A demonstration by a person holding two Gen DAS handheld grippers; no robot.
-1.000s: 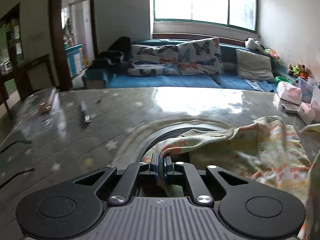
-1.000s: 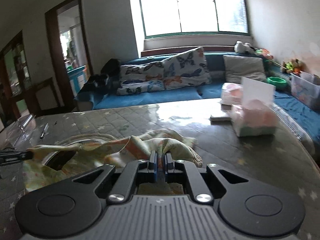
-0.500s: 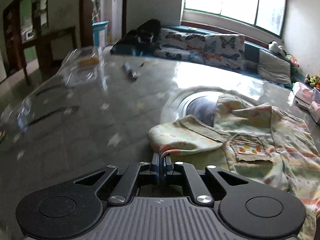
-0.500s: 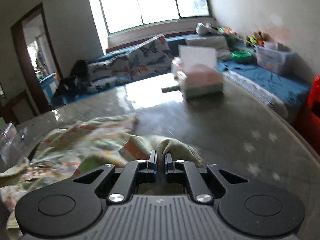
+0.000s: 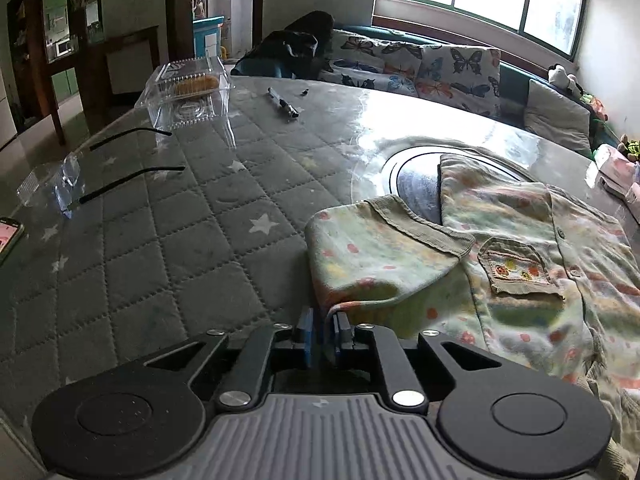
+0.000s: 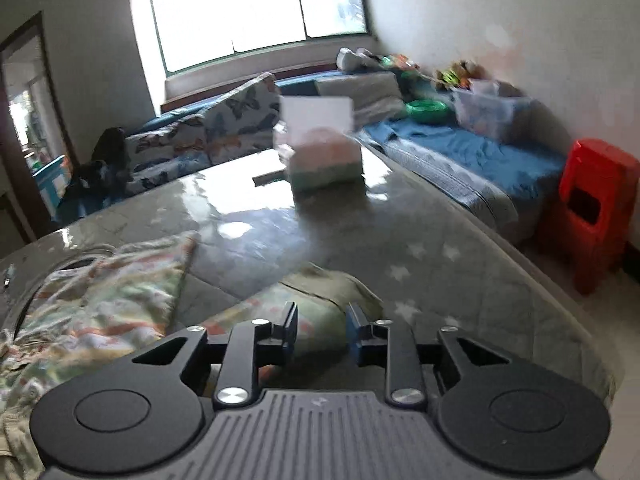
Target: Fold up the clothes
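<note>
No legible brand, label or writing in either view; the lit screen of a phone (image 5: 9, 236) at the left edge shows pink, nothing readable.

Task item: a pale green child's shirt with orange and red spots, corduroy collar and chest pocket (image 5: 520, 264), lies spread on the grey quilted, star-printed surface (image 5: 168, 248), partly over a round glass inset (image 5: 416, 184). One sleeve is folded inward across the chest, its cuff toward the pocket.

Left gripper (image 5: 322, 334): jaws opening, a narrow gap between the blue pads; the hem of the folded sleeve sits in that gap, no longer pinched flat.

Right gripper (image 6: 322, 334): jaws opening, clearly apart; the other sleeve's fabric (image 6: 320, 300) lies between and ahead of them, pads not pressing on it. This view is motion-blurred.

Surroundings, left view:
- clear plastic clamshell box with a yellowish item inside (image 5: 188, 88), far left of the surface
- dark pen (image 5: 283, 104) beyond it
- clear safety glasses with black temples (image 5: 100, 176), near the left edge
- all well apart from the shirt

Right view:
- pink and green tissue box with a white sheet standing up (image 6: 324, 152), far side of the surface
- red plastic stool (image 6: 596, 212) on the floor to the right
- blue sofa with butterfly cushions (image 6: 224, 132) under the window

Nothing lies on the shirt.
</note>
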